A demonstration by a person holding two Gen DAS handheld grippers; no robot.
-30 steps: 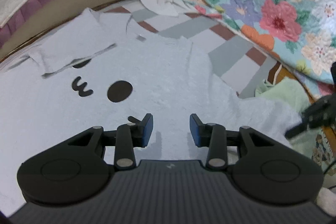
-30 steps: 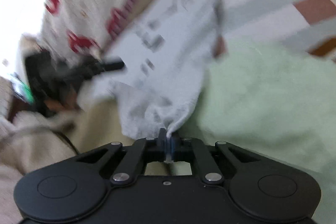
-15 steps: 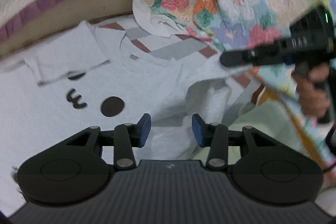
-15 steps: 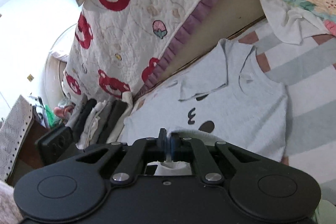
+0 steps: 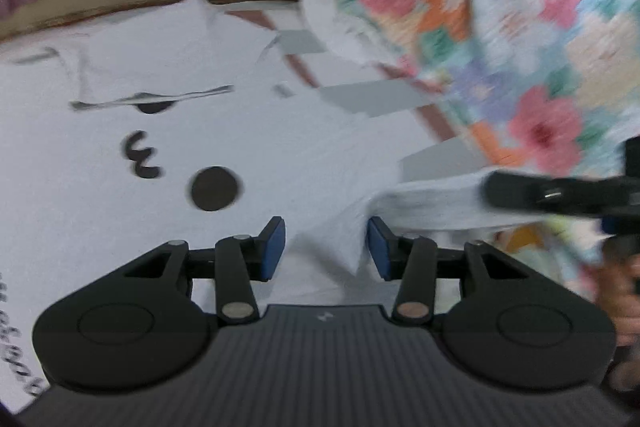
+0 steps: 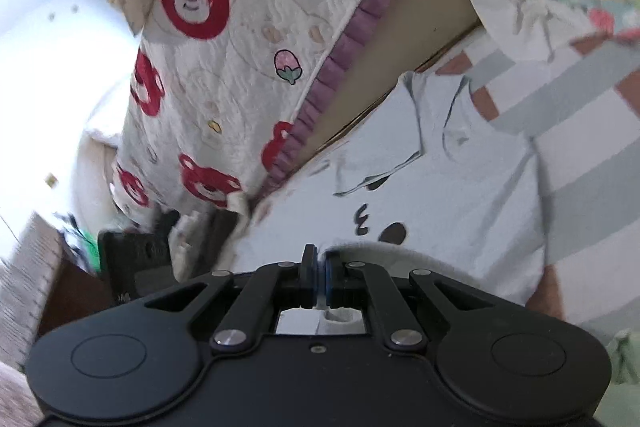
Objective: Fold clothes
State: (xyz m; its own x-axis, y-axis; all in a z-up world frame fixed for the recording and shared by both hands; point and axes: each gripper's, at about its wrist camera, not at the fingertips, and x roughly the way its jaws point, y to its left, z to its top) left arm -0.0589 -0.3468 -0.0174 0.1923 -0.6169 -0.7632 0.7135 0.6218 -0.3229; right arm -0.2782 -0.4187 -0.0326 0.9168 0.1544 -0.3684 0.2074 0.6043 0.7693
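A white T-shirt [image 5: 280, 131] with a black face print lies spread on the striped sheet [image 5: 372, 99]; one sleeve is folded in. My left gripper [image 5: 326, 247] hovers low over the shirt's near part, open. A raised ridge of cloth runs between its blue pads [image 5: 276, 247] without being pressed. My right gripper [image 5: 491, 193] reaches in from the right, shut on the shirt's edge, which it holds lifted and doubled over. In the right wrist view the T-shirt [image 6: 480, 195] lies ahead, and the right gripper [image 6: 319, 259] pinches a roll of white cloth.
A floral quilt [image 5: 520, 27] is heaped at the right and back. A bear-print cover [image 6: 240, 67] with a purple frill drapes the headboard side. A pale green garment [image 6: 624, 355] lies at the near right. A hand [image 5: 624, 291] holds the right gripper.
The right gripper lifted the shirt's edge off the green garment and carried it over the shirt, ending beside the left gripper's right finger. The left gripper shifted and rolled slightly.
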